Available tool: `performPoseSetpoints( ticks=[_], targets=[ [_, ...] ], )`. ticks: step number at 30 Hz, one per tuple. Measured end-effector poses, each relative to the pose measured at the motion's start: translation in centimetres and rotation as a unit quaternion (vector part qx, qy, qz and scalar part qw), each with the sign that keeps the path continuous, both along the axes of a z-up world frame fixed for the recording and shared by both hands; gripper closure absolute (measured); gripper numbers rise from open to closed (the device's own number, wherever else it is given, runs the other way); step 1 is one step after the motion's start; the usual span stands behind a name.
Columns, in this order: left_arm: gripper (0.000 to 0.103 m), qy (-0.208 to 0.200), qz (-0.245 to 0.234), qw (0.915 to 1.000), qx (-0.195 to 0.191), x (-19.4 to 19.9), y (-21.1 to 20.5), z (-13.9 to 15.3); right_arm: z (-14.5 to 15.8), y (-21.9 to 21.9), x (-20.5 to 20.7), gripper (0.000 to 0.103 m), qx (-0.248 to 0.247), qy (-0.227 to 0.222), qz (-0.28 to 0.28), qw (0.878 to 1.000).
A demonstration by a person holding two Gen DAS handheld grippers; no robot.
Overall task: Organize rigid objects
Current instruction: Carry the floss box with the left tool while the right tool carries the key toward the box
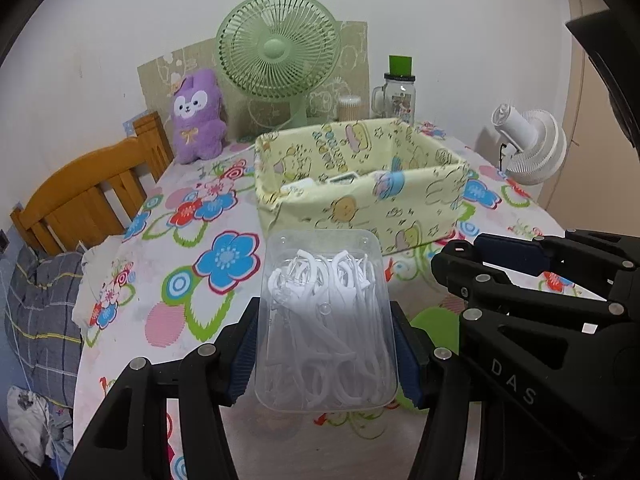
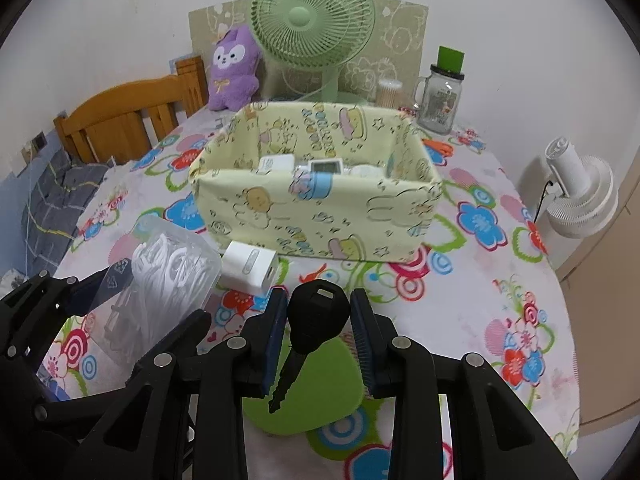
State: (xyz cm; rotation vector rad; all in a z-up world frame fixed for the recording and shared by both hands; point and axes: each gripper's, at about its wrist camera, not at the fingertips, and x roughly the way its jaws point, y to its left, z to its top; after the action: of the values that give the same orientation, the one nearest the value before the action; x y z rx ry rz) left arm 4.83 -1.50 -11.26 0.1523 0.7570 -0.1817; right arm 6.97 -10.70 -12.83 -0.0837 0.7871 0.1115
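Note:
My left gripper [image 1: 326, 344] is shut on a clear plastic box of white floss picks [image 1: 326, 312], with the blue pads pressing its two long sides, and holds it above the flowered tablecloth. My right gripper [image 2: 319, 308] is shut on the black head of a key [image 2: 318, 316], whose metal blade hangs down and to the left. In front of both stands a yellow fabric basket [image 2: 320, 220] with several white items inside. A white charger plug [image 2: 250, 268] lies on the cloth just before the basket. The floss box [image 2: 168, 280] also shows at the left of the right wrist view.
A flat green object [image 2: 316, 392] lies under the right gripper. Behind the basket stand a green fan [image 1: 278, 56], a purple plush [image 1: 198, 116], a glass jar with a green lid [image 1: 396, 92] and a cotton swab tub [image 1: 349, 107]. A white fan [image 2: 576, 196] is at the right, a wooden bed frame [image 1: 92, 188] at the left.

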Motion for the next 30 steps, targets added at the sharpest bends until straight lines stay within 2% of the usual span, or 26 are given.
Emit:
performPoseSetpoints(
  ticks=[20,30],
  targets=[
    [0.042,-0.043,-0.015,0.9989,0.004,0.6,-2.2,4.8,5.1,-2.7,-0.1,0.068,0.016,-0.046,-0.016,0.999],
    [0.042,-0.054,-0.014,0.9984,0.008,2.1,-2.7,5.8,6.3,-3.2,1.2,0.068,0.022,-0.057,-0.016,0.998]
  ],
)
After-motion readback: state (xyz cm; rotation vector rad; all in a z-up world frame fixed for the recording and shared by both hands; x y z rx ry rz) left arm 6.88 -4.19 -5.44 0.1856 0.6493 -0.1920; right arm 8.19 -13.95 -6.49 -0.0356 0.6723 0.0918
